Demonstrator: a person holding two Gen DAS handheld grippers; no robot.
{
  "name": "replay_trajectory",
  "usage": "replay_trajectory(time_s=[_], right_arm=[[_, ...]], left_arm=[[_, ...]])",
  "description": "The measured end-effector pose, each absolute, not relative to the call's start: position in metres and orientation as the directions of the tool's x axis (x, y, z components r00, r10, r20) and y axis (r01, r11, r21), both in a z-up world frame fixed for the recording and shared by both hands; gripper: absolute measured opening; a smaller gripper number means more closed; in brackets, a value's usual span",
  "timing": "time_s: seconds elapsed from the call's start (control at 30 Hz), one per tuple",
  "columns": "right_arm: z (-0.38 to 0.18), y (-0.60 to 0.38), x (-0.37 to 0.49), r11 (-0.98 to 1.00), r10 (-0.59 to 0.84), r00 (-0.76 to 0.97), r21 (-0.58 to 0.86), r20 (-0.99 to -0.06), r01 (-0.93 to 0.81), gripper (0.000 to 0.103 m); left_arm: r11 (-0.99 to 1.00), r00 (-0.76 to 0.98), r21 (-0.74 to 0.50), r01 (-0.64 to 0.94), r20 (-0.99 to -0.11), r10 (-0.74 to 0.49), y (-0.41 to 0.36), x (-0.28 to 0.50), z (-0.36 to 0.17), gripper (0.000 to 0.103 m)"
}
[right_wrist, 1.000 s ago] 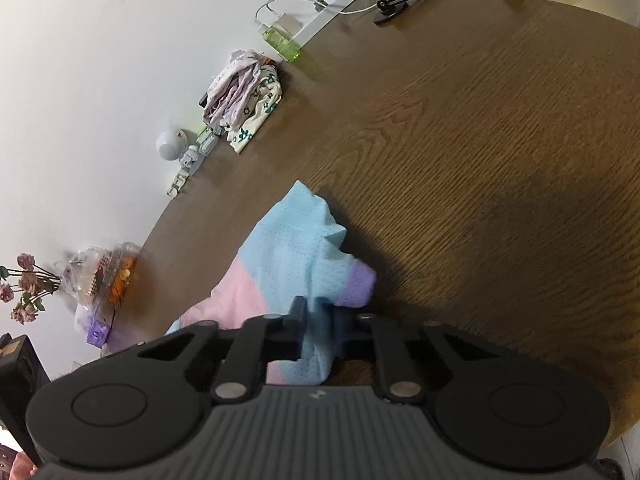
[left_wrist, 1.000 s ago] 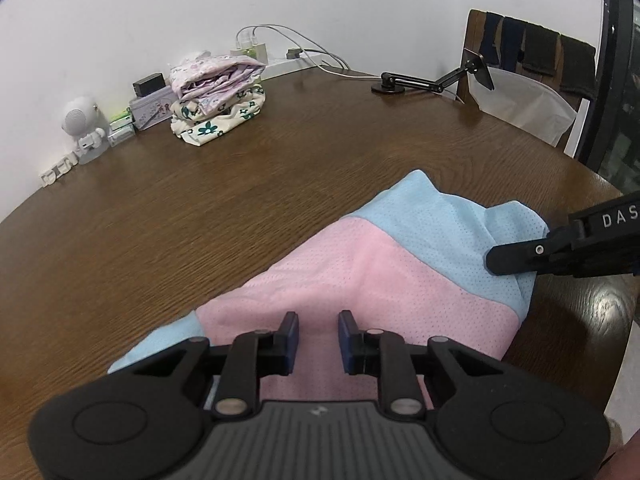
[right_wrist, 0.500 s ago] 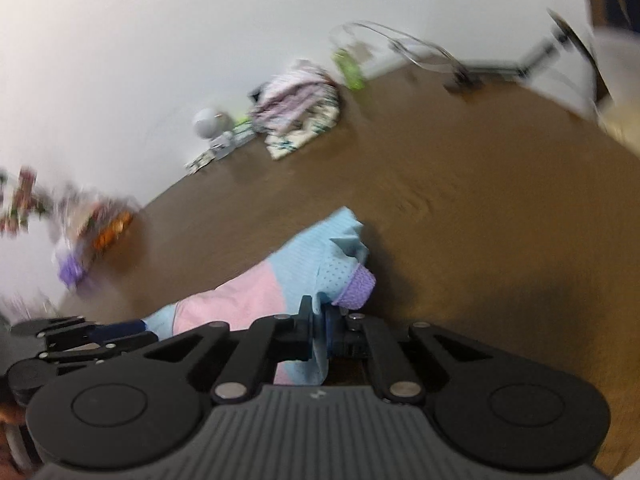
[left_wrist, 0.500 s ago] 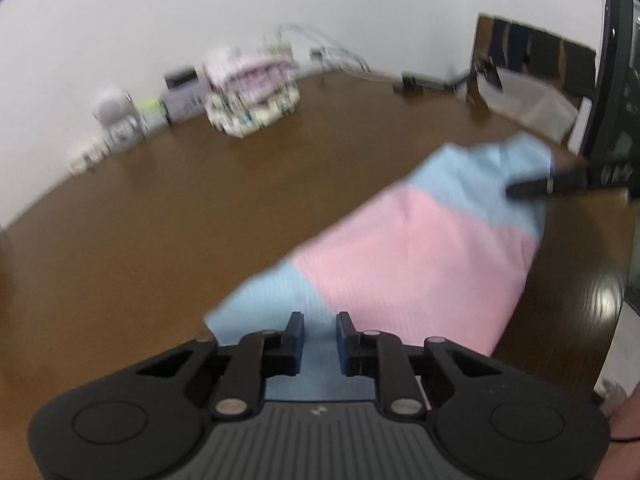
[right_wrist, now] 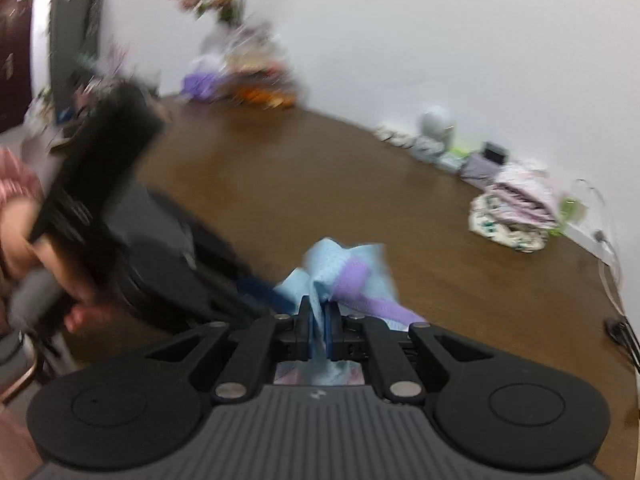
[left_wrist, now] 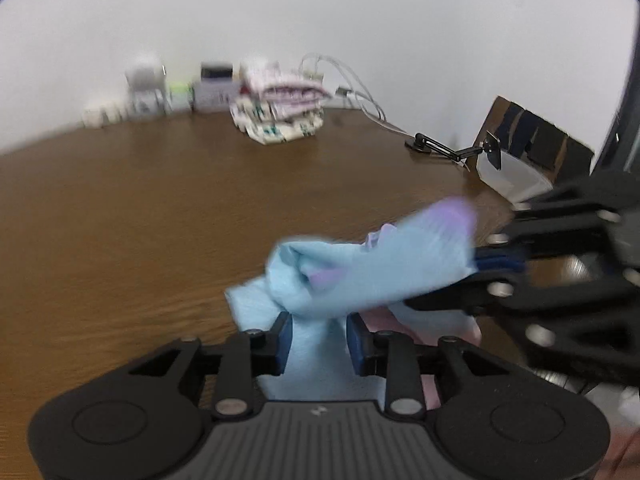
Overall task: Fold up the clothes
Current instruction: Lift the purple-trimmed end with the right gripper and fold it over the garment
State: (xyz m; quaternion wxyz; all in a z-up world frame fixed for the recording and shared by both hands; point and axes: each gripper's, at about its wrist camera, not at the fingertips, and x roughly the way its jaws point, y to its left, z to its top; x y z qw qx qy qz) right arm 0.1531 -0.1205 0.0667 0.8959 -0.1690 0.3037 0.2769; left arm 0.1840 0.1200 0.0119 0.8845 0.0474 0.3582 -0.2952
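A light blue, pink and purple mesh garment (left_wrist: 360,272) hangs bunched in the air over the brown table (left_wrist: 160,208), stretched between both grippers. My left gripper (left_wrist: 318,344) has a thick fold of blue cloth filling the gap between its pads; its jaws are opening. My right gripper (left_wrist: 476,276) reaches in from the right and pinches the garment's purple-trimmed end. In the right wrist view the right gripper (right_wrist: 318,332) is shut tight on a thin fold of the garment (right_wrist: 348,272), and the left gripper (right_wrist: 272,296) shows blurred at the left, held by a hand (right_wrist: 24,224).
A stack of folded patterned clothes (left_wrist: 280,120) sits at the table's far edge by the wall, next to small boxes and cables. A black jointed stand (left_wrist: 452,150) and a chair with dark cloth (left_wrist: 532,140) are at the right. Flowers and bags (right_wrist: 240,76) stand at a far corner.
The garment lay flat on the table and is now lifted and bunched between both grippers. The right gripper rolled and swung toward the left one. The left jaws stand wider.
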Motion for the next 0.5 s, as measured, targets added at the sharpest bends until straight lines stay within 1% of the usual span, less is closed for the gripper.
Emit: replay_trajectory(time_s=[0.07, 0.17, 0.2, 0.43, 0.5], right_arm=[[0.063, -0.114, 0.155, 0.782, 0.401, 0.639, -0.118, -0.657, -0.612, 0.005], [0.059, -0.107, 0.152, 0.767, 0.412, 0.614, -0.108, -0.673, -0.633, 0.005], [0.057, -0.102, 0.151, 0.758, 0.416, 0.605, -0.109, -0.679, -0.643, 0.005], [0.044, -0.082, 0.150, 0.707, 0.421, 0.552, -0.121, -0.720, -0.697, 0.005], [0.041, -0.078, 0.153, 0.697, 0.421, 0.540, -0.121, -0.728, -0.707, 0.005]], left_arm=[[0.816, 0.562, -0.076, 0.573, -0.688, -0.459, 0.126, 0.174, 0.012, 0.025], [0.805, 0.515, -0.064, 0.589, -0.739, -0.435, 0.125, 0.173, -0.003, 0.024], [0.805, 0.508, -0.072, 0.588, -0.742, -0.437, 0.125, 0.174, -0.009, 0.024], [0.793, 0.501, -0.131, 0.595, -0.711, -0.494, 0.133, 0.172, -0.012, 0.025], [0.801, 0.511, -0.122, 0.587, -0.712, -0.483, 0.138, 0.169, -0.010, 0.031]])
